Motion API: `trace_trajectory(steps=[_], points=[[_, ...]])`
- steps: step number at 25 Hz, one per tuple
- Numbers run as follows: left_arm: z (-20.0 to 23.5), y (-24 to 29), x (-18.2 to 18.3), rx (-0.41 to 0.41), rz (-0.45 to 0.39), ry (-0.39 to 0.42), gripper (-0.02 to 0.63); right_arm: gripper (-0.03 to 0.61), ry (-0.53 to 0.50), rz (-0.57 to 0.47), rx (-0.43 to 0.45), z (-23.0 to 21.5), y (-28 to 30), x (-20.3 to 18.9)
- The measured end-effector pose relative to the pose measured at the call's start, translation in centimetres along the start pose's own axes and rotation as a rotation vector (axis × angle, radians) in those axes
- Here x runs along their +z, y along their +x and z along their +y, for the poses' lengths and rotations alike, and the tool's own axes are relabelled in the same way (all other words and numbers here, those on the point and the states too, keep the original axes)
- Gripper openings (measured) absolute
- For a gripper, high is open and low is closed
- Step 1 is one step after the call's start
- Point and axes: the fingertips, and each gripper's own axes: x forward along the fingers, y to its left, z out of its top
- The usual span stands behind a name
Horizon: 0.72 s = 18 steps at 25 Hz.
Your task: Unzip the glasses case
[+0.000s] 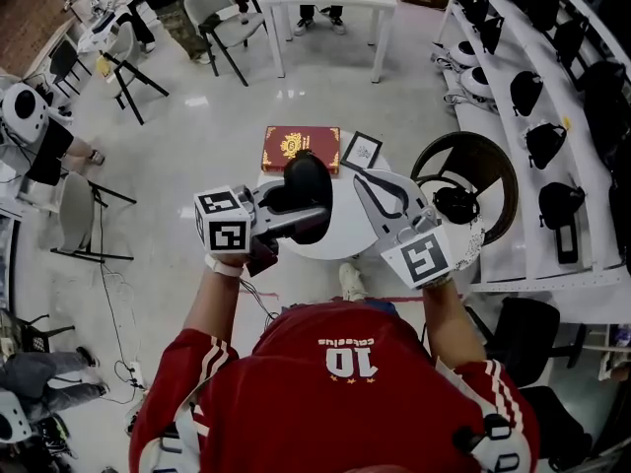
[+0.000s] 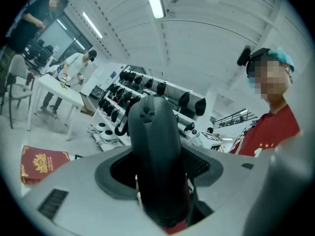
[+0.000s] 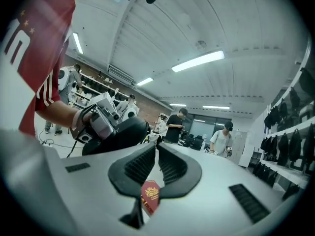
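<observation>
Lab room, pale floor, small round white bench (image 1: pixel 345 242) right in front of the operator. Glasses case (image 1: pixel 308 187) is off the bench, held up above its near-left part. Left claw (image 1: pixel 314 213) is clamped on it, pads pressing both flanks, case standing on edge between them. In the left gripper view I see the zip (image 2: pixel 146 113) running along the case's narrow edge, facing the camera; looks closed to me.

Right claw (image 3: pixel 156 146) sits just right of the case, apart from it. Its jaws are drawn together with nothing between them.

On the far side of the bench there's a red book (image 1: pixel 301 148) with a gold crest lying flat, and a small framed card (image 1: pixel 362 150) just right of it. Shelving (image 1: pixel 537 97) with black helmets runs along the right wall.
</observation>
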Motion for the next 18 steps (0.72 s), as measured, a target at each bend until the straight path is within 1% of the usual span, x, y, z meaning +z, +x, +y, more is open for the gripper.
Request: trace_trajectory(steps=[6, 10, 12, 14, 16, 18], points=[[1.2, 0.5, 1.8, 0.154, -0.126, 0.086, 0.272, 0.020, 0.080, -0.035, -0.004, -2.4, -0.4, -0.5], [1.5, 0.6, 2.6, 0.223, -0.185, 0.143, 0.272, 0.020, 0.134, -0.034, -0.014, -3.7, -0.8, -0.7], [1.5, 0.6, 3.1, 0.265, -0.211, 0.184, 0.272, 0.020, 0.158, -0.047, -0.022, -4.3, -1.0, -0.8], [1.8, 0.8, 3.3, 0.317, -0.212, 0.233, 0.272, 0.020, 0.178, -0.057, -0.030, -5.0, -1.3, -1.0], [2.3, 1.2, 3.1, 0.374, -0.179, 0.277, 0.272, 0.020, 0.197, -0.057, -0.042, -5.7, -1.4, -1.1], [2.8, 1.7, 2.8, 0.422, -0.151, 0.299, 0.272, 0.020, 0.219, -0.059, -0.056, -6.3, -1.6, -1.4]])
